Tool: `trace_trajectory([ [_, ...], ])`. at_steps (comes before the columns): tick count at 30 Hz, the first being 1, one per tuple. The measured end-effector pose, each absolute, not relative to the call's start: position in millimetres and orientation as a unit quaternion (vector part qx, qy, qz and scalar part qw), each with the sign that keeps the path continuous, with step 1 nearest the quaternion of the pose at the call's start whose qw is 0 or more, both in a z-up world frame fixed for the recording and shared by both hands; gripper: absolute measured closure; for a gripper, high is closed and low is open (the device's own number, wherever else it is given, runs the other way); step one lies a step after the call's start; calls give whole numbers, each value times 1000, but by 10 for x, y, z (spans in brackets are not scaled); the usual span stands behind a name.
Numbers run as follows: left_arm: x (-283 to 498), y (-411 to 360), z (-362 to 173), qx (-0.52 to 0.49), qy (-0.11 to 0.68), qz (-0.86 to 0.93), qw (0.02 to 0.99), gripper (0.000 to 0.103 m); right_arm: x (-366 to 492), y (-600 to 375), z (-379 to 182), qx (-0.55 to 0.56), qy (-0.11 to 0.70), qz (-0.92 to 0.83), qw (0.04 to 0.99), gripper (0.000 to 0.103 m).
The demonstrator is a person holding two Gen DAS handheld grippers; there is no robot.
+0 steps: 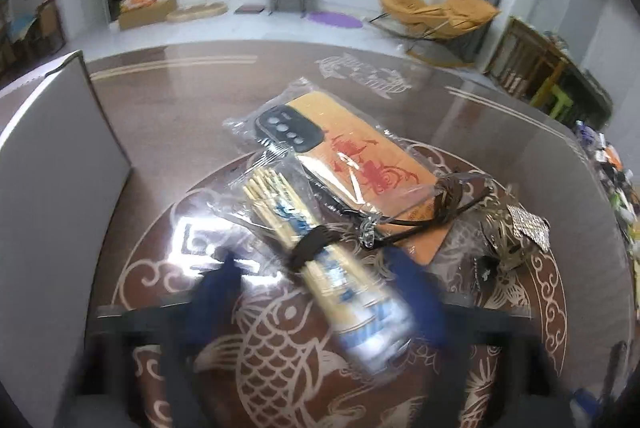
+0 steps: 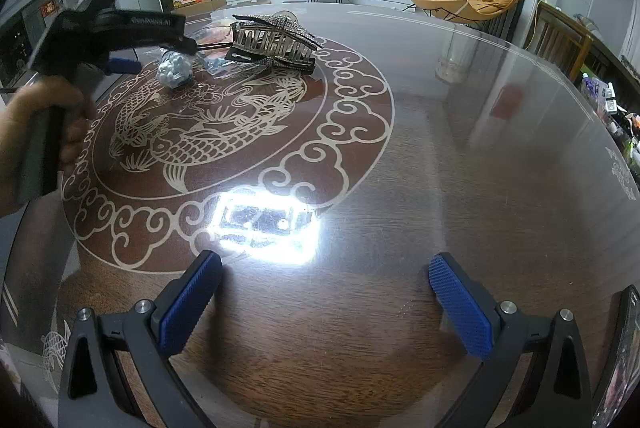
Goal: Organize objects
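In the left wrist view, my left gripper [image 1: 320, 292] has blurred blue fingers on either side of a clear bag of bamboo sticks [image 1: 316, 256] bound with a dark band; whether the bag is held is unclear. Behind it lie an orange phone case in plastic [image 1: 360, 164], a brown cord [image 1: 440, 212] and a rhinestone hair claw [image 1: 516, 228]. In the right wrist view, my right gripper [image 2: 324, 276] is open and empty above bare table. The hair claw [image 2: 276, 40] sits far left of it, beside the left gripper [image 2: 124, 66].
A white cardboard box [image 1: 60, 164] stands at the left of the glass-topped round table [image 2: 460, 148] with a fish pattern. A bright lamp reflection [image 2: 264, 224] lies on the glass. Small clutter sits on a sideboard [image 2: 612, 108] at right. A phone edge [image 2: 620, 368] shows at bottom right.
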State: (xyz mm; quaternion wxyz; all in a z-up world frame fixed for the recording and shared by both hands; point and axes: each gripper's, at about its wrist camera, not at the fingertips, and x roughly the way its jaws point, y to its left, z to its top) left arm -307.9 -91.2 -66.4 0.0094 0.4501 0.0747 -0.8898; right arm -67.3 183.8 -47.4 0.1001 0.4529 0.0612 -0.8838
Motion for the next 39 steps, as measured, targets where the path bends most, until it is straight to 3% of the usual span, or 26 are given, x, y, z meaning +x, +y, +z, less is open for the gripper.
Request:
trace_trajectory([
  [4, -2763, -977, -694, 449, 80, -890, 4, 73, -674, 1838, -474, 453, 61, -884, 100, 0],
  [11, -1675, -935, -731, 460, 68, -885, -18, 71, -674, 1838, -474, 453, 61, -884, 100, 0],
  [13, -1509, -907, -741, 459, 52, -887, -19, 53, -674, 1838, -475, 453, 61, -884, 100, 0],
  [14, -1484, -889, -746, 460, 44, -887, -19, 26, -674, 1838, -475, 453, 61, -884, 100, 0],
  [15, -1485, -875, -776, 464, 34, -885, -15, 16, -676, 1838, -474, 453, 61, -884, 100, 0],
  [18, -1504, -854, -819, 462, 6, -887, -6, 11, -674, 1839, -475, 453, 61, -884, 100, 0],
  [20, -1545, -830, -831, 465, -5, -885, -5, 0, -674, 1839, -475, 453, 61, -884, 100, 0],
  [39, -1585, -836, -839, 464, -3, -886, -4, 0, -674, 1840, -477, 453, 61, -884, 100, 0],
])
